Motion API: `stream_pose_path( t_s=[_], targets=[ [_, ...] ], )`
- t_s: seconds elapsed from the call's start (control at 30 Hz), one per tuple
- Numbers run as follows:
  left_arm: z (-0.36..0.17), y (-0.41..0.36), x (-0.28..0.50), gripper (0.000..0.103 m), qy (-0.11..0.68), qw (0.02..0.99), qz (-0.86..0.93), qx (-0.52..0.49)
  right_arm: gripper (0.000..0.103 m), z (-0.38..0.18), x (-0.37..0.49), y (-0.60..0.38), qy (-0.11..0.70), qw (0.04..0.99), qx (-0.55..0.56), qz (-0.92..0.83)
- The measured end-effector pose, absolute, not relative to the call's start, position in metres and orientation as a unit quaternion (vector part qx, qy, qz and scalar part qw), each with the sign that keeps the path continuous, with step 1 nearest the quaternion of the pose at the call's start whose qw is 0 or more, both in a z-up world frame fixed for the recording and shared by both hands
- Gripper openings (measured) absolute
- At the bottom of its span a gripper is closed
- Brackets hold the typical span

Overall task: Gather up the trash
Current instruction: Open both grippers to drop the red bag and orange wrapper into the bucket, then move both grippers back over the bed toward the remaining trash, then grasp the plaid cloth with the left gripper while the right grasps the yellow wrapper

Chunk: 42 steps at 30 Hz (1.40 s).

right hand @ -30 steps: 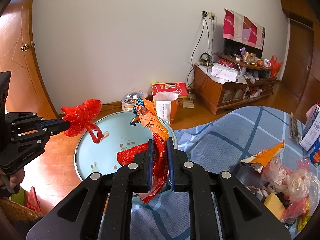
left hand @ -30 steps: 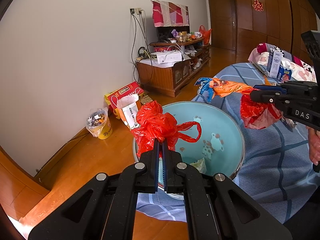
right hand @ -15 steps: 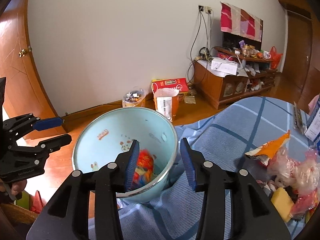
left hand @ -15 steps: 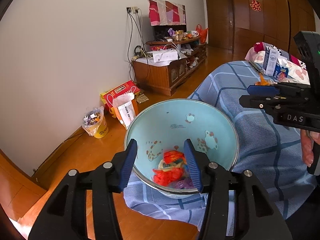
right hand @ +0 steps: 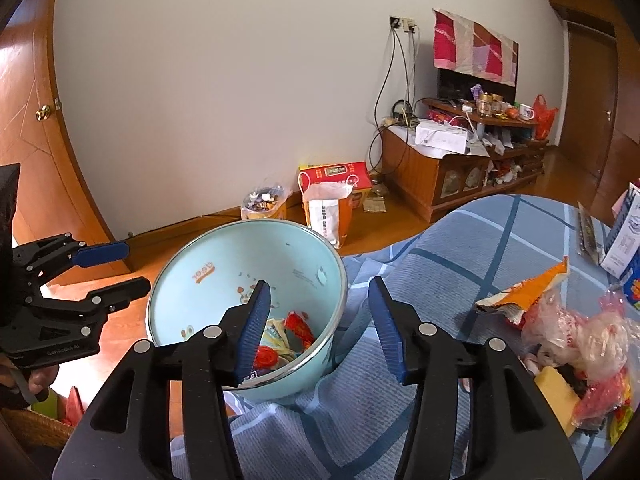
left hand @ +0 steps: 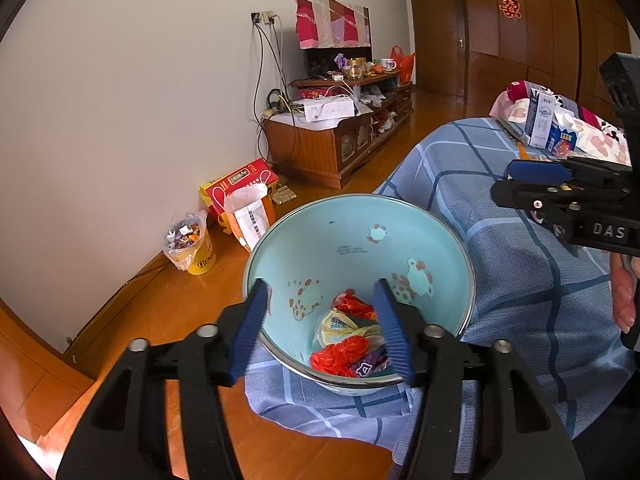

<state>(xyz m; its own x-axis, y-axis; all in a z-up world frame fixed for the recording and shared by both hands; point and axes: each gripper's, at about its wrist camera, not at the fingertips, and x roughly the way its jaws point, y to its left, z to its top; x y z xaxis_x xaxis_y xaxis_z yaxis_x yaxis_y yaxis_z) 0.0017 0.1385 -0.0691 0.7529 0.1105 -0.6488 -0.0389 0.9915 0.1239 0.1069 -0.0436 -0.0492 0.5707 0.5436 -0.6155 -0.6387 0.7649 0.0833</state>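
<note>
A light blue enamel bowl (left hand: 360, 200) (right hand: 224, 264) stands on the edge of the blue checked tablecloth (right hand: 460, 248). In its bottom lies dropped trash (left hand: 348, 344) (right hand: 296, 328): red plastic, an orange wrapper and a pale packet. My left gripper (left hand: 320, 300) (right hand: 134, 267) hovers over the bowl's near rim, jaws opening with nothing held between them. My right gripper (right hand: 318, 292) (left hand: 508, 182) hangs over the bowl's right rim, its jaws also opening and empty. A pile of more wrappers and bags (right hand: 568, 332) lies on the cloth at the right.
A milk carton (left hand: 540, 120) stands at the far side of the table. On the wooden floor by the wall are a lined yellow bin (left hand: 192, 244), a white bag (left hand: 248, 216), a red box (left hand: 240, 180) and a wooden cabinet (left hand: 332, 140). A wicker basket (right hand: 40, 428) sits low left.
Both grippers went from shut to open. The red plastic bag left the left gripper and the orange wrapper left the right gripper; both now lie in the bowl.
</note>
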Motion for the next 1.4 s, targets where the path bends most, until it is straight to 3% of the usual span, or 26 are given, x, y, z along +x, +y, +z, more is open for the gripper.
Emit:
stream_pose_path(
  t_s=[0.2,0.73,1.1,1.17,1.2,1.23,1.3,1.4],
  targets=[
    [-0.069,0.116,0.007,0.06,0.348,0.935,0.02,0.065,0.058,-0.039,0.089,-0.083,0.31,0.897,-0.077,0.305],
    [-0.075,-0.027,0.044,0.06,0.337,0.93,-0.094,0.113,0.064,-0.058,0.048,-0.321,0.336,0.939,0.02,0.069],
    [-0.099,-0.111,0.064,0.06,0.356,0.914,-0.146,0.125,0.066,-0.078,0.051,-0.373,0.346,0.938,0.031,-0.011],
    [-0.106,-0.114,0.067,0.045,0.366,0.909,-0.152,0.128,0.066,-0.077,0.057,-0.376,0.348,0.937,0.035,-0.019],
    [-0.109,-0.115,0.069,0.028,0.376,0.904,-0.16,0.125,0.066,-0.076,0.059,-0.376,0.348,0.937,0.036,-0.019],
    [-0.111,-0.115,0.07,0.021,0.381,0.901,-0.166,0.121,0.066,-0.074,0.064,-0.375,0.348,0.937,0.036,-0.019],
    [-0.11,-0.114,0.068,0.011,0.377,0.901,-0.172,0.126,0.066,-0.071,0.072,-0.375,0.346,0.937,0.037,-0.017],
    [-0.104,-0.11,0.066,0.007,0.372,0.902,-0.177,0.125,0.066,-0.067,0.092,-0.37,0.351,0.935,0.039,-0.014]
  ],
)
